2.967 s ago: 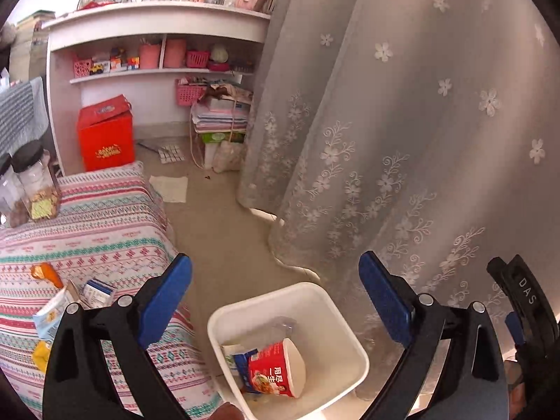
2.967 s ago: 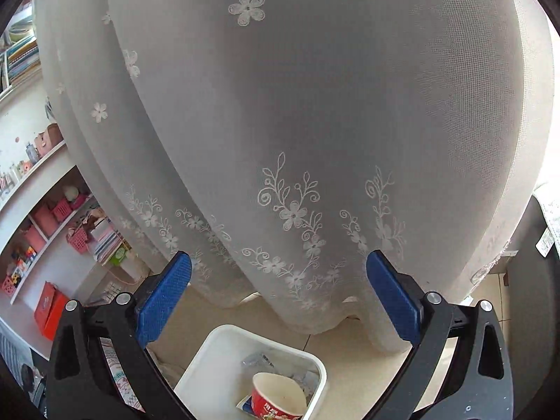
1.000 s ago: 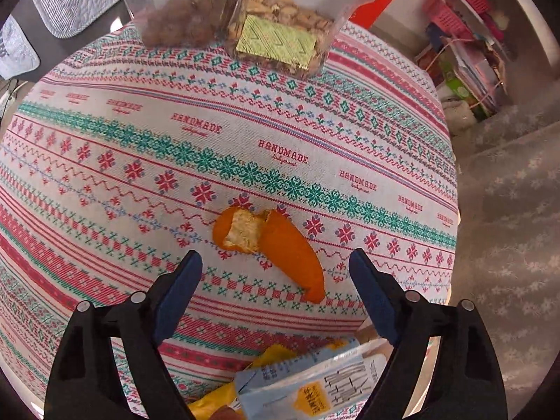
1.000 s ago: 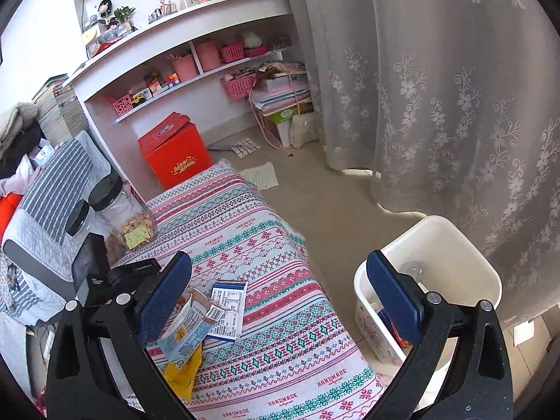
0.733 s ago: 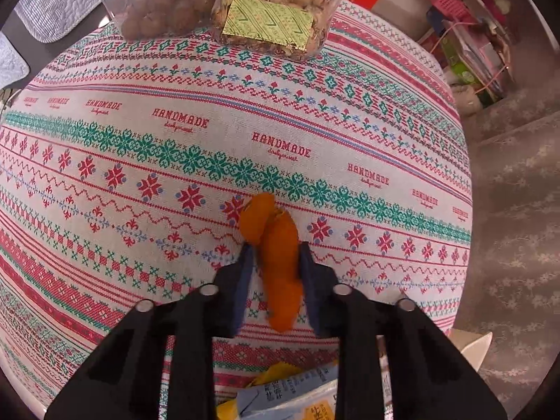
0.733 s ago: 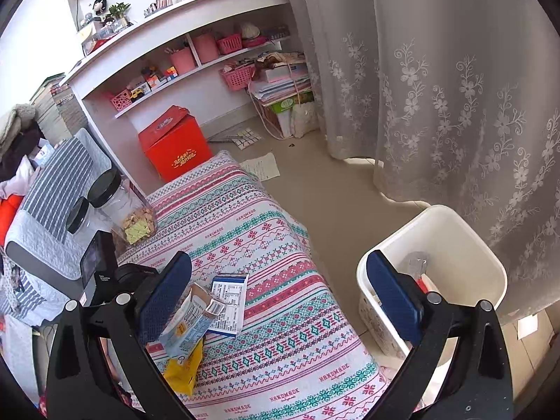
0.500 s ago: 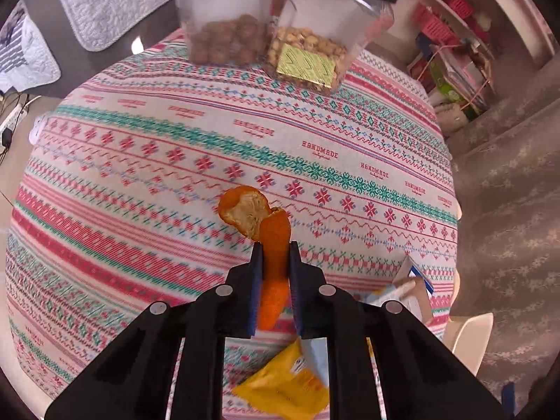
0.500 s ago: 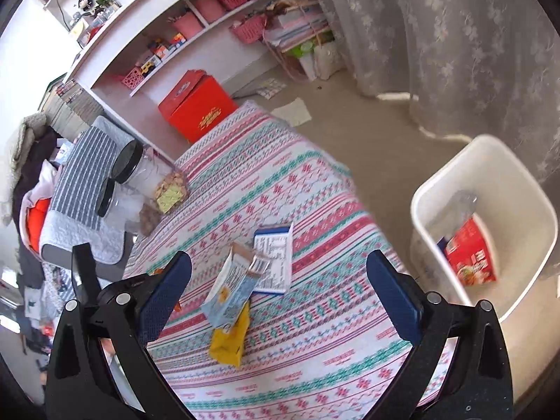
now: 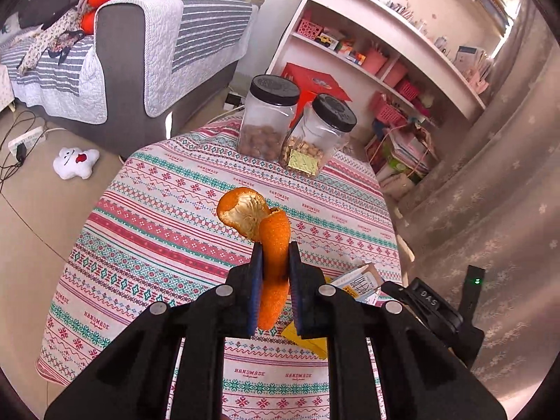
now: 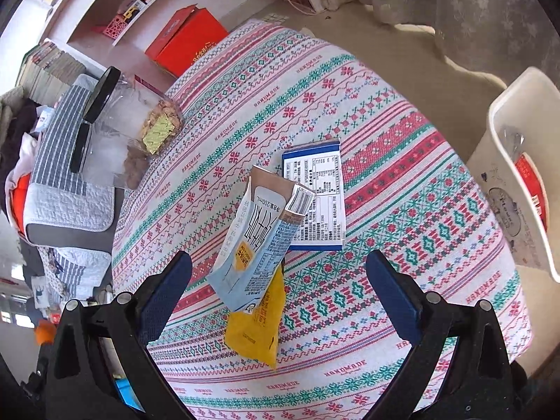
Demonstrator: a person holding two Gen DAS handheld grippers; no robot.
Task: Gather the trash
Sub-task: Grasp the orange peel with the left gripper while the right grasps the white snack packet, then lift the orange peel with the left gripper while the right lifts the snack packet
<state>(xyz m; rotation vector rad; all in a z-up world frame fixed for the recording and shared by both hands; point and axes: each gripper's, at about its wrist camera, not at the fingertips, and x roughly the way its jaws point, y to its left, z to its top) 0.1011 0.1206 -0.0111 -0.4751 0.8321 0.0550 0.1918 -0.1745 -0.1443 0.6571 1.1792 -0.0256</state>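
My left gripper (image 9: pixel 273 255) is shut on an orange peel (image 9: pixel 269 241) and holds it up above the patterned tablecloth (image 9: pixel 168 217). My right gripper (image 10: pixel 278 274) is open above a light blue milk carton (image 10: pixel 260 234), which lies on a yellow wrapper (image 10: pixel 255 329) and beside a flat blue and white box (image 10: pixel 316 192). The white bin (image 10: pixel 518 161) stands on the floor to the right of the table, with a red cup inside. The carton edge and the yellow wrapper also show in the left wrist view (image 9: pixel 360 281).
Two clear jars with black lids (image 9: pixel 297 129) stand at the table's far edge. A grey sofa (image 9: pixel 140 63) is at the left, white shelves (image 9: pixel 385 52) and a red box (image 10: pixel 189 42) behind, a lace curtain (image 9: pixel 490 175) at the right.
My left gripper closed on the orange peel and lifted it off the tablecloth. My right gripper swung from above the bin to over the carton and wrappers on the table.
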